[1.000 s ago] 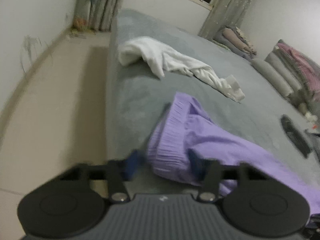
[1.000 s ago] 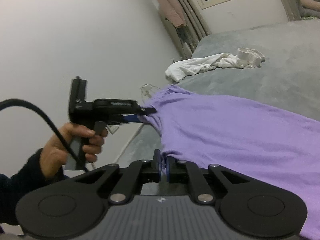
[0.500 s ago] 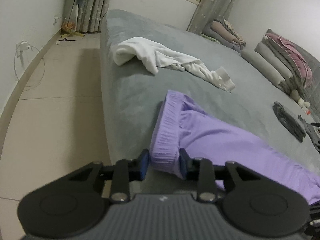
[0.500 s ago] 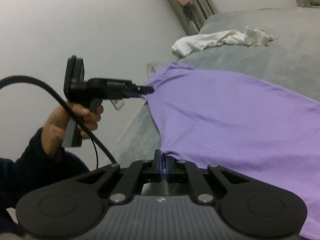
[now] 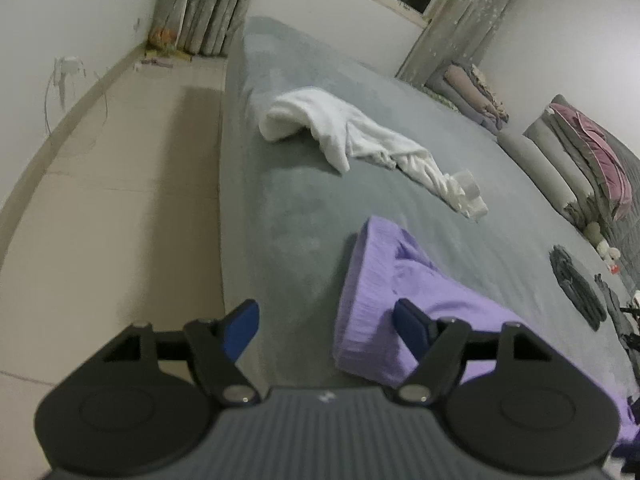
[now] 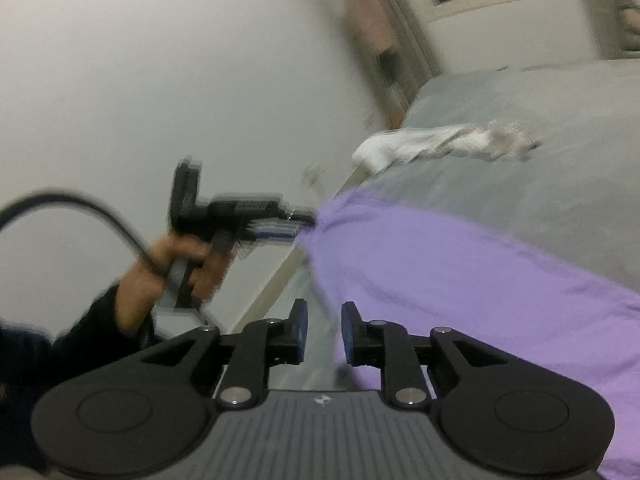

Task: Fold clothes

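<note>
A purple garment lies spread on the grey bed, its ribbed hem near the bed's edge. My left gripper is opening wide; the hem lies between the jaws beside the right pad, and neither pad presses on it. In the right wrist view the purple garment stretches across the bed. My right gripper is opening, its pads a little apart, with the cloth's edge beside the right pad and outside the gap. The left gripper, held in a hand, shows blurred at the garment's corner.
A crumpled white garment lies farther up the bed, also seen as the white garment. Folded blankets and pillows line the far right. Dark small items lie on the right. Tiled floor runs left of the bed.
The left jaws have spread wide and let go of the ribbed hem. The right jaws, shut on the purple edge before, have parted and released it; the right view has lifted and blurred.
</note>
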Demonstrator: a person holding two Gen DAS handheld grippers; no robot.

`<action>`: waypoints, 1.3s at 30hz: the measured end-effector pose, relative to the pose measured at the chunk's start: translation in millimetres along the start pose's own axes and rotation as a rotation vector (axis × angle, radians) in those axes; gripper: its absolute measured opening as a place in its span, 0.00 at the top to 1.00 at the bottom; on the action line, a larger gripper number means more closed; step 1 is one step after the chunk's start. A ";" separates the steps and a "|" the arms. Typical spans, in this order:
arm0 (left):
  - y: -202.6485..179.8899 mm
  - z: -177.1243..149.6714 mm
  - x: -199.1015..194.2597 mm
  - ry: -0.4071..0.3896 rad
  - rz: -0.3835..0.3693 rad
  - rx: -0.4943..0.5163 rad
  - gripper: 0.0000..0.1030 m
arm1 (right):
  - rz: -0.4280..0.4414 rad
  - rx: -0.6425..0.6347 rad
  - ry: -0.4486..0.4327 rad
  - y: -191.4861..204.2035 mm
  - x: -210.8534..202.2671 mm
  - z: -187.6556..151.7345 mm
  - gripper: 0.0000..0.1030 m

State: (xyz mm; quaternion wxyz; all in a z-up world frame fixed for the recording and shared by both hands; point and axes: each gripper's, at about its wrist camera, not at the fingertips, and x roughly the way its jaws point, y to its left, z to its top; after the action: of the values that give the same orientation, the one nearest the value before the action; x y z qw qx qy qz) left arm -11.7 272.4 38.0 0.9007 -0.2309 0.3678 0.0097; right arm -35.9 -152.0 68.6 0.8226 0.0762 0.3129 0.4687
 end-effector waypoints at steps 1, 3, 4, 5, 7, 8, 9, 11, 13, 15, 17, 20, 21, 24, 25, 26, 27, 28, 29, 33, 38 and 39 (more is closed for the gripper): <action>-0.8 -0.7 3.3 0.010 -0.002 -0.006 0.29 | -0.033 0.004 -0.011 -1.6 1.6 -0.3 0.81; -1.0 -2.2 9.0 0.023 0.002 -0.025 0.29 | -0.103 -0.010 0.006 -0.6 11.0 -3.7 0.81; -1.0 -3.3 11.2 0.026 -0.001 -0.038 0.31 | -0.113 -0.011 0.020 0.5 17.2 -5.8 0.81; -0.4 -4.7 13.0 0.028 -0.011 -0.055 0.36 | -0.102 -0.012 0.034 1.6 22.9 -8.6 0.81; 1.1 -6.2 16.1 0.037 -0.045 -0.080 0.58 | -0.080 -0.041 0.083 7.9 35.3 -12.9 0.81; 0.5 -6.5 16.2 0.037 -0.054 -0.077 0.68 | -0.074 -0.062 0.113 11.5 41.2 -15.1 0.81; -0.4 -6.6 15.9 0.035 -0.059 -0.070 0.71 | -0.076 -0.081 0.141 14.1 45.5 -18.1 0.81; -3.6 -6.7 14.3 0.025 -0.062 -0.046 0.76 | -0.077 -0.109 0.184 17.2 51.9 -24.7 0.79; -6.7 -6.0 10.9 0.009 -0.060 -0.018 0.77 | -0.077 -0.132 0.191 20.5 53.0 -27.9 0.69; -5.8 -4.2 7.1 -0.002 -0.073 -0.018 0.78 | -0.098 -0.174 0.185 26.4 55.3 -28.3 0.55; -4.6 -2.3 3.4 -0.011 -0.083 -0.018 0.79 | -0.119 -0.216 0.178 32.4 57.6 -28.6 0.49; -5.4 -3.4 0.0 -0.010 -0.074 0.003 0.79 | -0.189 -0.262 0.203 37.0 66.5 -30.7 0.65; -6.5 -4.7 -0.7 -0.007 -0.066 0.016 0.79 | -0.213 -0.262 0.216 36.2 69.5 -31.1 0.85; -9.5 -7.3 -0.3 0.010 -0.051 0.062 0.79 | -0.189 -0.253 0.219 35.2 60.3 -25.8 0.94; -9.8 -7.8 -0.3 0.017 -0.048 0.074 0.79 | -0.175 -0.264 0.216 36.7 55.2 -24.1 0.94; -9.3 -7.6 -0.3 0.024 -0.050 0.079 0.78 | -0.165 -0.278 0.213 39.1 50.6 -22.7 0.94; -8.6 -7.1 -0.3 0.030 -0.054 0.082 0.78 | -0.160 -0.293 0.211 42.0 47.8 -22.1 0.95; -7.9 -6.6 -0.3 0.037 -0.058 0.085 0.75 | -0.157 -0.307 0.213 43.8 46.1 -21.8 0.95; -7.2 -5.4 0.0 0.043 -0.064 0.086 0.71 | -0.159 -0.316 0.221 44.0 46.6 -22.5 0.95; 3.8 4.1 -3.0 0.004 -0.086 0.015 0.49 | -0.173 -0.324 0.257 38.7 56.0 -27.5 0.94; 13.8 17.5 0.6 -0.054 -0.074 -0.065 0.41 | -0.142 -0.328 0.216 37.9 52.3 -23.1 0.88; 12.7 19.7 3.7 -0.059 -0.059 -0.061 0.41 | -0.131 -0.315 0.194 37.3 48.8 -19.9 0.84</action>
State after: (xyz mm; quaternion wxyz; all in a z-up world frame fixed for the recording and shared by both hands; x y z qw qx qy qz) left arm 1.5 291.5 42.5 0.9037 -0.2685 0.3336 0.0010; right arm -56.7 -94.9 46.8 0.8191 -0.1195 0.3179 0.4623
